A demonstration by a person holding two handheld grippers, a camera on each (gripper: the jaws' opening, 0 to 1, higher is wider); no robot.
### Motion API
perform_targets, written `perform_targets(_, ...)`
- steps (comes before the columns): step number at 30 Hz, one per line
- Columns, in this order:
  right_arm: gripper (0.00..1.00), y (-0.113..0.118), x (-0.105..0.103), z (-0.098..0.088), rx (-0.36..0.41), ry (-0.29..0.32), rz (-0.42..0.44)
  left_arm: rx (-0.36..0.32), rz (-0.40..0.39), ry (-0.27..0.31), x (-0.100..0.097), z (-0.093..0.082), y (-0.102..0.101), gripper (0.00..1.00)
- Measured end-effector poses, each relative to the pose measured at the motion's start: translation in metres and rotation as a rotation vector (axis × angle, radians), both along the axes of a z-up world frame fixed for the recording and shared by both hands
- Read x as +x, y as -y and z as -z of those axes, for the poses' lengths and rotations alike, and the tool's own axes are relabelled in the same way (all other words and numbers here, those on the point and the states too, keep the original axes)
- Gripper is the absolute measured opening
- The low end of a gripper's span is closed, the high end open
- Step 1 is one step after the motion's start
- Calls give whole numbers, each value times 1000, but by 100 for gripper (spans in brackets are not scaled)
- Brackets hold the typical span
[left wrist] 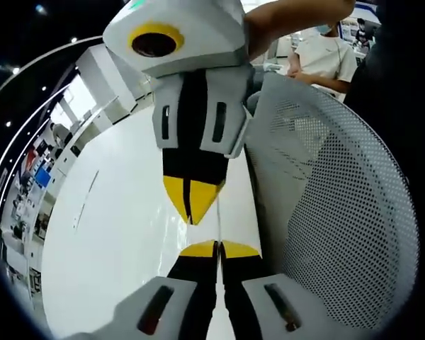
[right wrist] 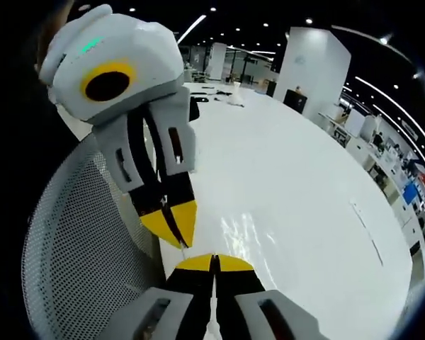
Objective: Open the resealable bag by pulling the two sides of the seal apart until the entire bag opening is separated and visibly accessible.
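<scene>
Left gripper view: the left gripper rises from the bottom with its yellow tips pressed together; the right gripper points down at it from above, tips almost meeting it, over the white table.

Right gripper view: the same meeting seen from the other side. The right gripper has its yellow tips together, and the left gripper comes in from the upper left, its tips just beside them.

Bag: I cannot make out a resealable bag in either view. If clear film is pinched between the tips, it is too thin to tell against the glossy tabletop.

Left jaws: closed, no gap between the tips; whether they grip anything I cannot tell.

Right jaws: closed likewise, nothing plainly held.

Progress: judging from this, no open bag mouth is on show, so the pulling apart looks not yet done. The two grippers sit tip to tip, not spread.

Surroundings: a white mesh chair back stands at the table's edge, and a seated person in a white top is well beyond it.
</scene>
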State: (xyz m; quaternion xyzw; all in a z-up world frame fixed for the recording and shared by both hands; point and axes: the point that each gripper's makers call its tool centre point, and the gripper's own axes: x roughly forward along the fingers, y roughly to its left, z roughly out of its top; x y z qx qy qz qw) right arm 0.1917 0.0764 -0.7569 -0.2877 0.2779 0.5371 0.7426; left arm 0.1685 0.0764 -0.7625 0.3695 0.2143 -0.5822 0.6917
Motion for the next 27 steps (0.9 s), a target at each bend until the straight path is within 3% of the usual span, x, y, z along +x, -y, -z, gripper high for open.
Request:
perform_targets(9,0,6,18,-17,50,39,102,-4,-4,-9,-3,3,4,0)
perform_targets(17,0,11,37,-39,152,64,210,-18,-14,-21,-2,2,5,0)
perform_targets(21,0,15,46,-49,215,47,268,-55,-58,-41,2,-3,4,0)
perform_targets(27,0,18,55,-60,236,74,293,-71,-83,-40,6,-4,4,0)
